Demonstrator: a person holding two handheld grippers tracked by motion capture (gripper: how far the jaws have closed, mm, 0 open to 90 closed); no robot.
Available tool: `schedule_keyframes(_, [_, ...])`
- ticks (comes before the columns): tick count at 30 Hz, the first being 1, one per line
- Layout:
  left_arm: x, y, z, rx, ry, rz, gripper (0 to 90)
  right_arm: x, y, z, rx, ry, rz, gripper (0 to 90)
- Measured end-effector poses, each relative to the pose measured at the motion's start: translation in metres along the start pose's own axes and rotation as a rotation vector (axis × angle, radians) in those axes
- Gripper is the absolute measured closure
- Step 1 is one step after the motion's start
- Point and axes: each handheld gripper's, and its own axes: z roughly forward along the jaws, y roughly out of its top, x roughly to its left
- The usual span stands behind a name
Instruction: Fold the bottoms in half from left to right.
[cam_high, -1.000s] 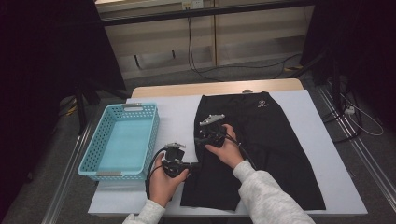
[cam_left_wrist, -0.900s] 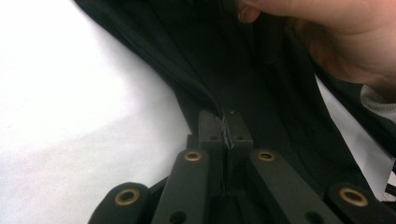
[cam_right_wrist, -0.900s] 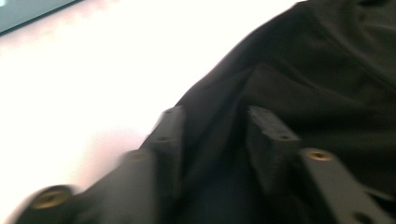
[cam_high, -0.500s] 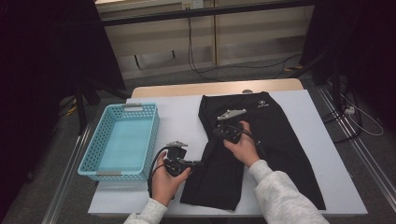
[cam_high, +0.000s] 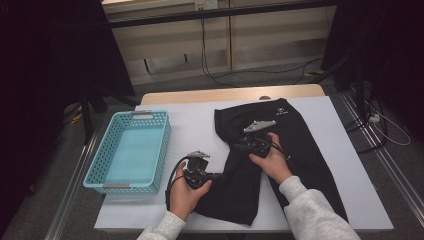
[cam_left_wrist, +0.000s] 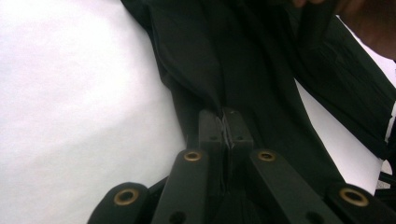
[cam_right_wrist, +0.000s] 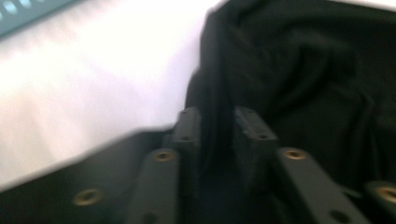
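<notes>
A black garment (cam_high: 300, 145) lies spread on the white table (cam_high: 190, 125). Its left leg is bunched into a narrow fold. My left gripper (cam_high: 220, 176) is at the garment's left edge near the table's front. In the left gripper view, the left gripper (cam_left_wrist: 225, 122) is shut on a thin edge of the black garment (cam_left_wrist: 252, 70). My right gripper (cam_high: 239, 146) rests on the garment's middle, a hand around it. Its jaws have just been opening. In the right gripper view, the right gripper (cam_right_wrist: 217, 119) stands apart, with a ridge of the black garment (cam_right_wrist: 317, 70) between its jaws.
A light blue plastic basket (cam_high: 130, 150) stands on the table's left side, and its corner (cam_right_wrist: 28, 14) appears in the right gripper view. Cables lie on the floor beyond the table's far edge. Metal rails run along both sides of the table.
My right hand has moved right along the garment, and the cloth's left part has drawn into a narrower fold. The left hand has stayed put.
</notes>
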Motion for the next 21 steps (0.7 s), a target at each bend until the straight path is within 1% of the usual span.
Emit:
schedule_keyframes(3, [0.001,-0.001,0.001,-0.002,-0.007,-0.009,88.5,0.007,0.012,0.014,-0.004,-0.012,-0.033,55.9])
schedule_keyframes(5, [0.001,-0.002,0.001,0.003,-0.017,-0.007,88.4,0.01,0.021,0.025,-0.001,-0.013,-0.04,50.5])
schedule_keyframes(6, [0.001,-0.002,0.001,-0.006,-0.017,-0.011,88.3,0.012,0.026,0.031,0.001,-0.02,-0.042,48.1])
schedule_keyframes(7, [0.002,-0.002,0.002,-0.007,-0.023,-0.015,88.4,0.013,0.032,0.037,0.002,-0.034,-0.053,47.5])
schedule_keyframes(8, [0.002,-0.003,0.002,-0.004,-0.027,-0.018,88.3,0.014,0.036,0.043,-0.009,-0.05,-0.065,47.5])
schedule_keyframes(9, [0.003,-0.004,0.002,0.0,-0.021,-0.012,88.3,0.015,0.039,0.049,-0.015,-0.046,-0.057,47.4])
schedule_keyframes(10, [0.004,-0.004,0.001,0.004,-0.021,-0.01,88.3,0.016,0.041,0.056,-0.001,-0.037,-0.053,46.5])
schedule_keyframes(11, [0.005,-0.005,0.001,0.0,-0.017,-0.014,88.3,0.017,0.042,0.061,0.02,-0.042,-0.069,45.1])
schedule_keyframes(12, [0.005,-0.005,0.0,-0.005,-0.016,-0.018,88.2,0.019,0.042,0.066,0.041,-0.062,-0.088,44.8])
schedule_keyframes(13, [0.005,-0.005,-0.001,-0.003,-0.018,-0.015,88.3,0.02,0.041,0.07,0.051,-0.069,-0.1,44.7])
schedule_keyframes(14, [0.005,-0.004,-0.002,-0.004,-0.018,-0.014,88.2,0.021,0.04,0.074,0.061,-0.066,-0.107,44.5])
schedule_keyframes(15, [0.005,-0.004,-0.003,-0.011,-0.019,-0.018,88.2,0.023,0.039,0.078,0.076,-0.08,-0.117,43.0])
schedule_keyframes(16, [0.005,-0.005,-0.004,-0.016,-0.018,-0.021,88.2,0.024,0.037,0.082,0.076,-0.094,-0.111,43.1])
schedule_keyframes(18, [0.006,-0.006,-0.006,-0.012,-0.024,-0.025,88.2,0.022,0.037,0.085,0.055,-0.085,-0.079,45.6])
schedule_keyframes(19, [0.006,-0.006,-0.006,-0.014,-0.023,-0.029,88.3,0.022,0.037,0.086,0.047,-0.087,-0.064,48.4])
schedule_keyframes(20, [0.006,-0.007,-0.006,-0.014,-0.019,-0.029,88.2,0.021,0.036,0.086,0.041,-0.083,-0.061,52.7])
schedule_keyframes(21, [0.006,-0.007,-0.006,-0.015,-0.02,-0.028,88.2,0.021,0.036,0.086,0.038,-0.079,-0.061,59.3])
